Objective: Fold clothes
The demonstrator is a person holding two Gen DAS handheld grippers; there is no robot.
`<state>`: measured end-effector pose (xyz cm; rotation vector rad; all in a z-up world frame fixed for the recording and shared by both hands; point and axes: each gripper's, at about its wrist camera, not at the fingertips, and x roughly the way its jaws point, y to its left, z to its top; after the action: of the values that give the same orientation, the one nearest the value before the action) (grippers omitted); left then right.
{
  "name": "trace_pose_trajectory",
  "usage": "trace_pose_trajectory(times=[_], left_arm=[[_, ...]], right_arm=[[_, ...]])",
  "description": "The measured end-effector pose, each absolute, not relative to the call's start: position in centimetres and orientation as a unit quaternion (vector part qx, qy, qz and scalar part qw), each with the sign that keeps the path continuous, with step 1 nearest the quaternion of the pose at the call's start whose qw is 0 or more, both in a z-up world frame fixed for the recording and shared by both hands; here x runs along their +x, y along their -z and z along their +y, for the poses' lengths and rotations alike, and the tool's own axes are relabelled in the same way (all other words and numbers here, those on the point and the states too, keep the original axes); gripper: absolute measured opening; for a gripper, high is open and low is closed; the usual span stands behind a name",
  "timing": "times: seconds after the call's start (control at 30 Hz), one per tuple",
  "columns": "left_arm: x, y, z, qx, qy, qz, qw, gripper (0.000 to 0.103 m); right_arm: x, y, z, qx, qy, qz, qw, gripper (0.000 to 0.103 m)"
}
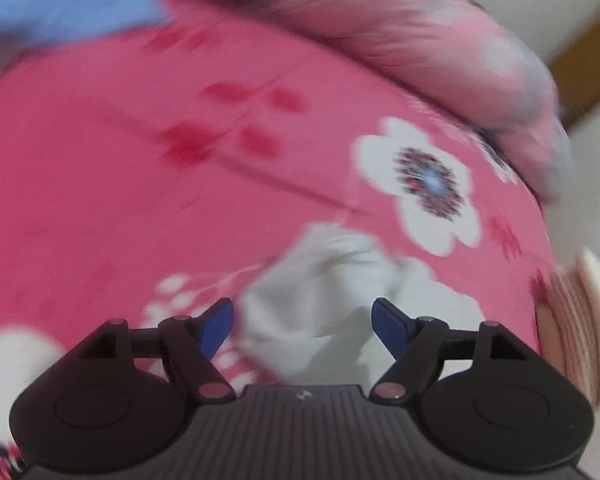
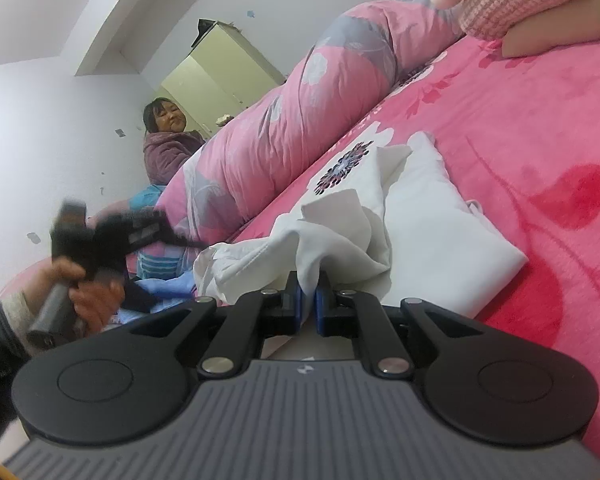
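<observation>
Left wrist view, blurred by motion: the left gripper (image 1: 302, 324) hangs wide open over a crumpled white cotton garment (image 1: 340, 280), its blue-padded fingers (image 1: 218, 326) set well apart on either side of the bunched cloth and closed on nothing; whether the pads touch the fabric cannot be told. The garment lies on a pink fleece bed cover printed with white and red flowers (image 1: 140, 184), with a rolled pink and grey quilt (image 1: 420, 40) beyond the gripper.

Right wrist view: the right gripper (image 2: 308, 304) is clamped on a gathered fold of the same white garment (image 2: 432, 216), which spreads ahead of it, half flat and half bunched, across the bed cover (image 2: 540, 128). To its left, a hand (image 2: 92, 292) carries the other gripper (image 2: 100, 228), blurred. A seated person in a purple robe (image 2: 168, 156) looks on from behind the quilt (image 2: 280, 128).

The risk, as judged here: the right gripper pinches a bunch rather than a clean edge, so pulling could drag several layers and leave creases; the left, moving fast, could close on the wrong layer or snag the fleece beneath.
</observation>
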<state>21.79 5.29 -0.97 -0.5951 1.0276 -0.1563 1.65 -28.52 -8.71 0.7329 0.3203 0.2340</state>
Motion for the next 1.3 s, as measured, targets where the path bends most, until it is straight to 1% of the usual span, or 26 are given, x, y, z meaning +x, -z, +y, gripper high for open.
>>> trace_pose_trajectory(times=[0.07,0.17,0.27,0.4,0.43,0.47,0.5,0.53,0.57,0.73,0.87,1.03,1.1,1.13,1.17,1.23,1.27,1.3], left_arm=[[21.4,2.3,7.3,-0.316,0.053,0.488,0.812,0.077],[20.6,4.1,8.7,-0.385,0.066,0.473,0.79,0.077],[20.0,5.2,8.8,-0.411,0.041,0.435,0.8,0.077],[19.8,6.3,8.2,-0.426,0.037,0.396,0.812,0.072],[19.9,6.4,8.1,-0.433,0.039,0.388,0.813,0.063],[20.1,6.5,8.1,-0.444,0.044,0.381,0.81,0.045],[20.3,6.6,8.0,-0.456,0.049,0.378,0.804,0.033],[20.5,6.6,7.9,-0.464,0.052,0.376,0.801,0.009],[20.6,6.0,7.6,-0.457,0.052,0.371,0.807,0.004],[22.1,1.1,4.1,-0.41,0.088,0.33,0.846,0.003],[23.8,-2.8,-1.4,-0.366,0.147,0.309,0.865,0.003],[26.1,-4.7,-9.7,-0.293,0.225,0.333,0.868,0.003],[27.1,-3.7,-13.0,-0.257,0.272,0.371,0.85,0.005],[27.9,-2.5,-14.5,-0.238,0.292,0.407,0.832,0.013],[28.6,-1.4,-15.9,-0.22,0.306,0.439,0.816,0.029],[28.7,0.3,-16.7,-0.199,0.272,0.467,0.817,0.048],[28.7,1.0,-16.9,-0.193,0.258,0.478,0.817,0.048],[28.4,1.0,-16.1,-0.209,0.258,0.467,0.819,0.05]], right_arm=[[1.6,8.8,-28.6,0.358,-0.116,0.156,0.914,0.005],[1.7,8.9,-28.8,0.36,-0.117,0.155,0.913,0.006],[1.7,9.0,-28.8,0.362,-0.117,0.157,0.911,0.006],[1.7,9.0,-28.9,0.358,-0.117,0.157,0.913,0.006],[1.7,9.1,-28.9,0.357,-0.117,0.157,0.913,0.006],[1.7,9.1,-28.9,0.356,-0.117,0.157,0.914,0.006],[1.7,9.1,-28.9,0.356,-0.116,0.157,0.914,0.006],[1.8,9.1,-28.9,0.355,-0.116,0.158,0.914,0.006],[1.8,9.2,-28.9,0.355,-0.116,0.158,0.914,0.006],[1.7,9.2,-29.0,0.357,-0.114,0.154,0.914,0.006],[1.4,9.4,-29.2,0.362,-0.111,0.152,0.913,0.006],[1.0,9.5,-29.5,0.372,-0.094,0.149,0.912,0.006],[0.6,9.6,-29.8,0.377,-0.082,0.144,0.911,0.006],[0.4,9.7,-29.9,0.38,-0.075,0.141,0.911,0.006],[0.3,9.7,-30.0,0.383,-0.069,0.14,0.911,0.006],[0.2,10.0,-30.3,0.389,-0.064,0.142,0.908,0.006],[0.3,10.1,-30.2,0.388,-0.063,0.146,0.908,0.006],[0.3,10.2,-30.1,0.386,-0.061,0.149,0.909,0.007]])
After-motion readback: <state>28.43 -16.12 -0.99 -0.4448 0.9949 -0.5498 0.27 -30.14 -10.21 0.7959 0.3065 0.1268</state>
